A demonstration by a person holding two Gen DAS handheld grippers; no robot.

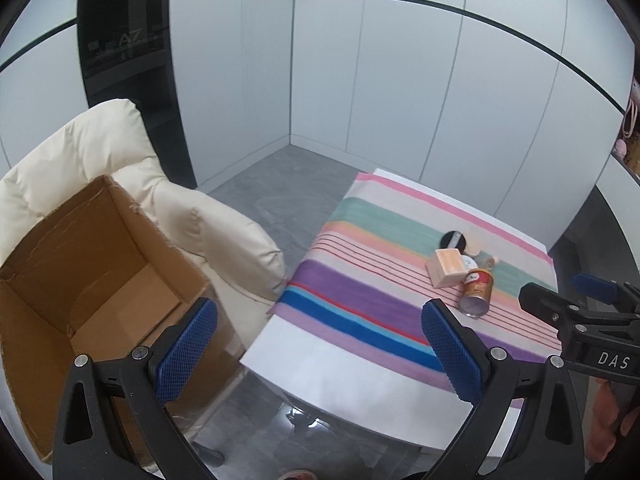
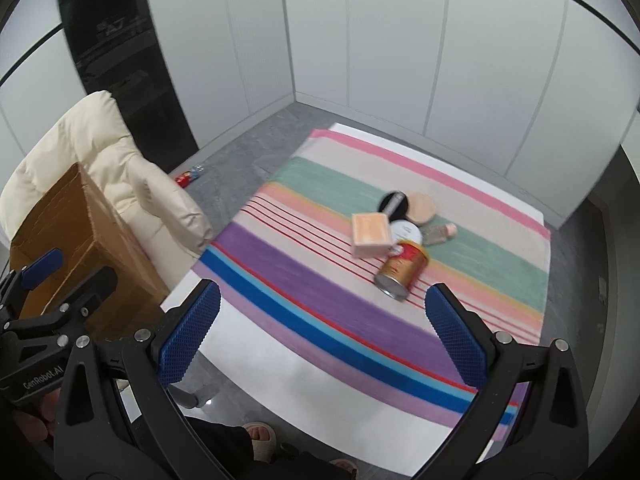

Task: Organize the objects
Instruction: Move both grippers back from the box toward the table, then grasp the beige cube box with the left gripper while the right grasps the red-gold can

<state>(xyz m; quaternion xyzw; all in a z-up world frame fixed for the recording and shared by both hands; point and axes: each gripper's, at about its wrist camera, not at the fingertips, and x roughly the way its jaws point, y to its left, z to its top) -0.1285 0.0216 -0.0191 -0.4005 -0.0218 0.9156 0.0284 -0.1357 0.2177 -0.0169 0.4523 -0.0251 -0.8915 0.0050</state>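
Note:
A cluster of objects lies on the striped cloth (image 2: 320, 292): a gold and red can (image 2: 402, 270) on its side, a pale wooden box (image 2: 370, 234), a white round lid (image 2: 406, 232), a black compact (image 2: 394, 202), a beige powder puff (image 2: 422, 206) and a small clear bottle (image 2: 438, 232). In the left wrist view the can (image 1: 476, 290) and the box (image 1: 446, 268) show too. My left gripper (image 1: 320, 350) is open and empty, between the open cardboard box (image 1: 84, 256) and the table. My right gripper (image 2: 324, 344) is open and empty, short of the can.
The cardboard box sits on a cream armchair (image 1: 224, 236) left of the white table (image 2: 320, 392). A small bottle (image 2: 190, 176) lies on the grey floor beyond the chair. White wall panels and a black pillar (image 1: 132, 60) stand behind. The person's slippered feet (image 2: 260, 440) are below.

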